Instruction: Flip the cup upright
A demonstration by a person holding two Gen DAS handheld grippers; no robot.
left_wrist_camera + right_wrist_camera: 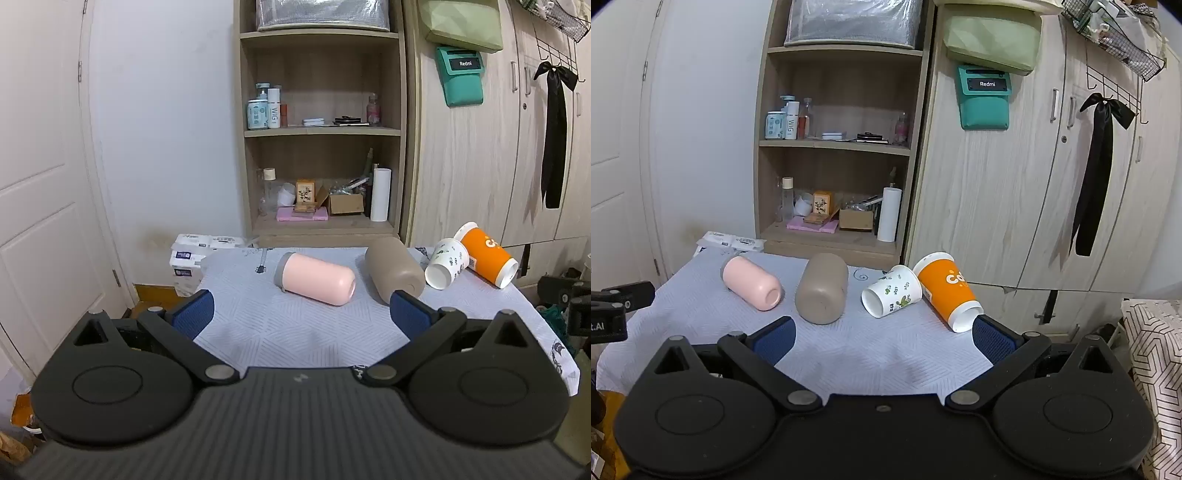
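Observation:
Four cups lie on their sides in a row on a table with a pale blue cloth [295, 332] [871, 354]. From left: a pink cup [314, 278] [751, 282], a taupe cup [395, 273] [822, 290], a white floral paper cup [447, 262] [892, 291], an orange paper cup [487, 256] [947, 291]. My left gripper [301, 314] is open and empty, in front of the pink and taupe cups. My right gripper [884, 339] is open and empty, in front of the taupe, white and orange cups.
A wooden shelf unit [321, 129] [838, 144] with bottles and boxes stands behind the table. A wardrobe [1052, 166] is at the right, a white door [40, 166] at the left. Tissue packs [192, 254] sit past the table's far left corner. The left gripper's body [613, 310] shows at the left edge.

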